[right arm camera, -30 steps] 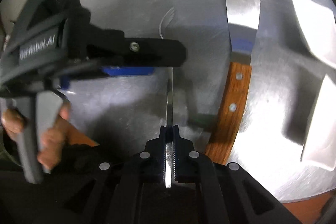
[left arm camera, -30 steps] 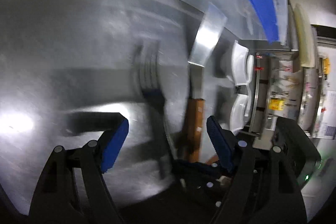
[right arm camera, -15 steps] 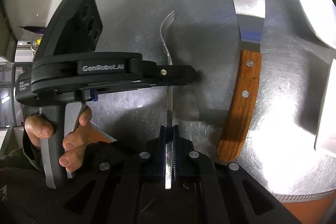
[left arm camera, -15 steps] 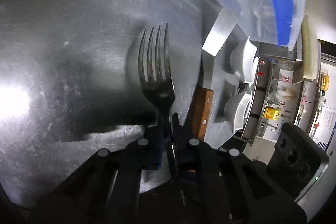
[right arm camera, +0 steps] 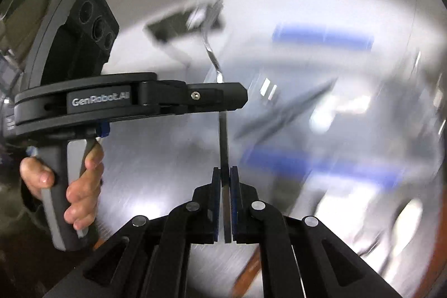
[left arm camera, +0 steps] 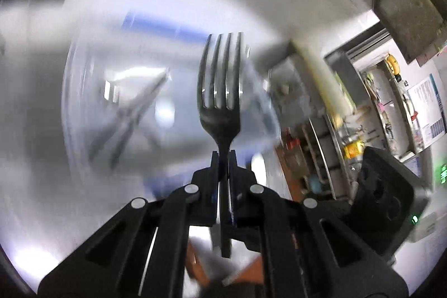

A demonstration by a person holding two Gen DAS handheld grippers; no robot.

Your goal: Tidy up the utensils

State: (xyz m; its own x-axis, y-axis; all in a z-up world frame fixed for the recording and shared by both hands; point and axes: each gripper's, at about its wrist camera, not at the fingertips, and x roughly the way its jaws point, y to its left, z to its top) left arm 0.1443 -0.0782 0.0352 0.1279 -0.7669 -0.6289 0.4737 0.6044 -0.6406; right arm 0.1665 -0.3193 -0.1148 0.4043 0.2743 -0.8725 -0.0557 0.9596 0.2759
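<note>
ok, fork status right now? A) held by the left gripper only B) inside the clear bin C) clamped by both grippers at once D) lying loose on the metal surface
C: the left gripper is shut on the fork at its neck just below the tines, and the right gripper is shut on the end of the same handle.

Dark silvery fork point(left arm camera: 219, 102), black grippers, blue pads point(right arm camera: 234, 203), blue-striped clear container point(left arm camera: 167, 27).
</note>
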